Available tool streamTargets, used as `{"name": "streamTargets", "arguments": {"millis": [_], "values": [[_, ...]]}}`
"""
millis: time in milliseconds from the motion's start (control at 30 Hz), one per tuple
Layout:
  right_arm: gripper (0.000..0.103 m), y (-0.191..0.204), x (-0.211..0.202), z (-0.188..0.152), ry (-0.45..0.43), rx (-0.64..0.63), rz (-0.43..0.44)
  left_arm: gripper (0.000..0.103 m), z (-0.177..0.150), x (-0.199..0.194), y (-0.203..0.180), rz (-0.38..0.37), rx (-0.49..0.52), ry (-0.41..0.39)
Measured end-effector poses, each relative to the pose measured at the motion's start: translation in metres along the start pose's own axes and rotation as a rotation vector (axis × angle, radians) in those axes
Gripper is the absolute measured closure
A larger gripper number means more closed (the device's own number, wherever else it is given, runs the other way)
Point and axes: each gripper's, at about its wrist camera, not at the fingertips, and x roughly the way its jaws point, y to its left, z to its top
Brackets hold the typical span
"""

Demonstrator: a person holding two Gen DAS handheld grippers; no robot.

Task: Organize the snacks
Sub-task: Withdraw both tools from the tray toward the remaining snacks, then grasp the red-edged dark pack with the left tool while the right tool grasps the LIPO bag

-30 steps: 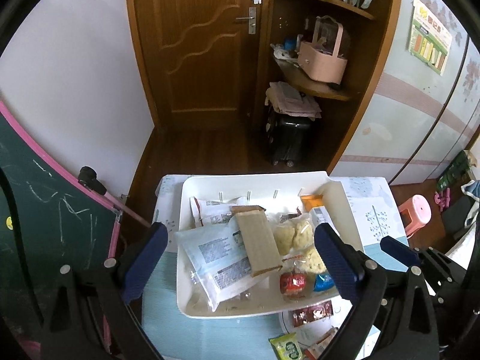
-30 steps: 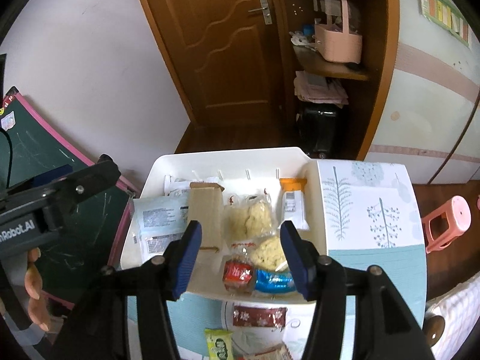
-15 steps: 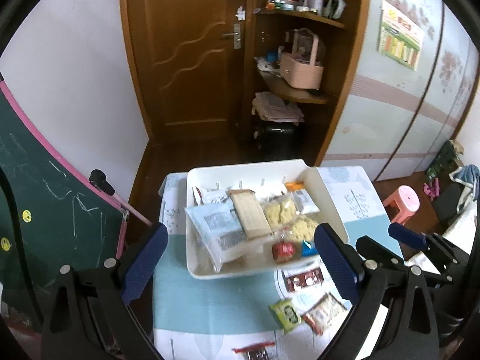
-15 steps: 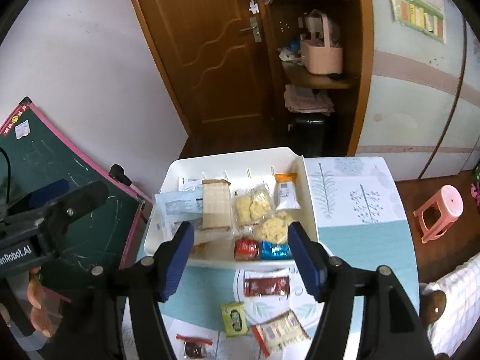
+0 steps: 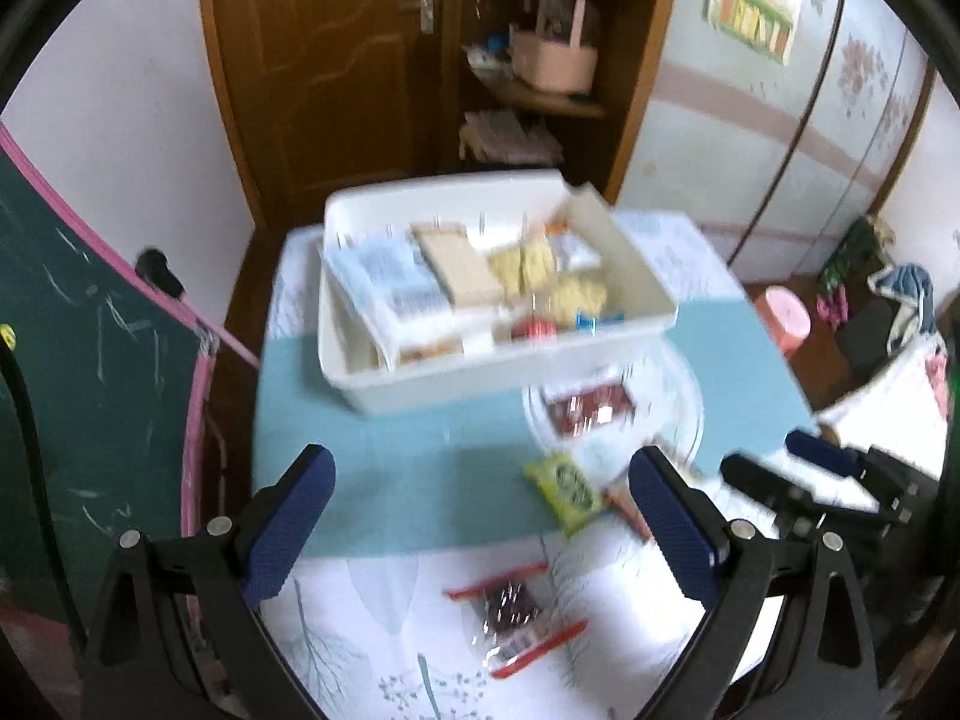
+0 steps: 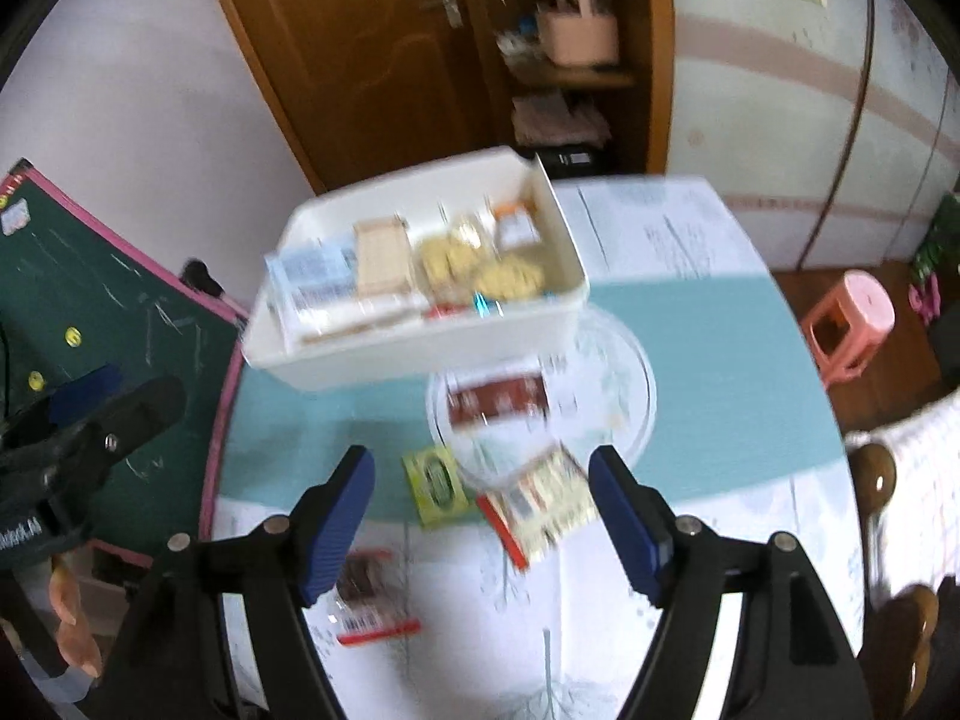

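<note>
A white bin [image 5: 480, 381] [image 6: 414, 348] at the table's far side holds several snack packets. Loose on the table in front of it lie a dark red packet [image 5: 588, 408] [image 6: 498, 402], a green packet [image 5: 564, 489] [image 6: 435, 483], a red-edged striped packet [image 6: 543, 501] and a clear packet with red ends [image 5: 510, 615] [image 6: 366, 600]. My left gripper [image 5: 480, 528] is open and empty above the near table. My right gripper [image 6: 483, 516] is open and empty, hovering over the green and striped packets. Both views are blurred.
A green chalkboard with pink frame [image 5: 90, 360] stands left of the table. A pink stool [image 6: 852, 318] is on the floor at right. A wooden door and shelf [image 5: 540, 60] are behind the table. The tablecloth [image 5: 390, 480] is teal and white.
Both grippers have pulled back from over the bin toward the near side of the table. The right gripper has opened wider. More loose packets have come into view.
</note>
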Motion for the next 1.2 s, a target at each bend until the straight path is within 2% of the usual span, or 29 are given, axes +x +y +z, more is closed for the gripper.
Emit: {"name": "streamTargets", "arguments": {"millis": [233,367,433,567,633,733,867,933,1000,1067,1100,1133,1200], "values": [[0.029,-0.027,0.048,-0.028,0.105,0.038,-0.025,0.005,-0.067,0.058,0.004,-0.011,0.011,0.138],[0.029,-0.043,0.089,-0.036,0.174,0.077,-0.043,0.005,-0.101,0.087,0.016,-0.019,-0.101,0.247],[0.029,-0.050,0.107,-0.041,0.208,0.102,-0.047,0.005,-0.111,0.095,0.021,-0.025,-0.163,0.273],[0.026,-0.057,0.136,-0.048,0.279,0.179,-0.042,0.005,-0.121,0.106,0.027,-0.035,-0.267,0.292],[0.026,-0.052,0.137,-0.045,0.241,0.187,-0.052,0.005,-0.122,0.111,0.027,-0.035,-0.294,0.293],[0.023,-0.042,0.145,-0.041,0.250,0.187,-0.053,0.005,-0.117,0.115,0.023,-0.038,-0.328,0.296],[0.023,-0.025,0.154,-0.038,0.252,0.107,-0.148,0.005,-0.114,0.123,0.016,-0.026,-0.364,0.312],[0.025,-0.017,0.156,-0.039,0.240,0.057,-0.182,0.005,-0.115,0.129,0.009,-0.009,-0.363,0.334],[0.032,-0.010,0.156,-0.042,0.222,-0.005,-0.193,0.005,-0.118,0.136,0.003,0.020,-0.346,0.356],[0.047,-0.005,0.154,-0.044,0.205,-0.051,-0.180,0.006,-0.120,0.137,-0.003,0.057,-0.317,0.348],[0.051,-0.004,0.152,-0.045,0.203,-0.067,-0.175,0.007,-0.121,0.138,-0.006,0.071,-0.302,0.349],[0.054,-0.004,0.150,-0.046,0.200,-0.076,-0.163,0.011,-0.122,0.138,-0.009,0.089,-0.284,0.346],[0.056,-0.008,0.147,-0.048,0.203,-0.076,-0.146,0.025,-0.121,0.135,-0.016,0.128,-0.231,0.328]]}}
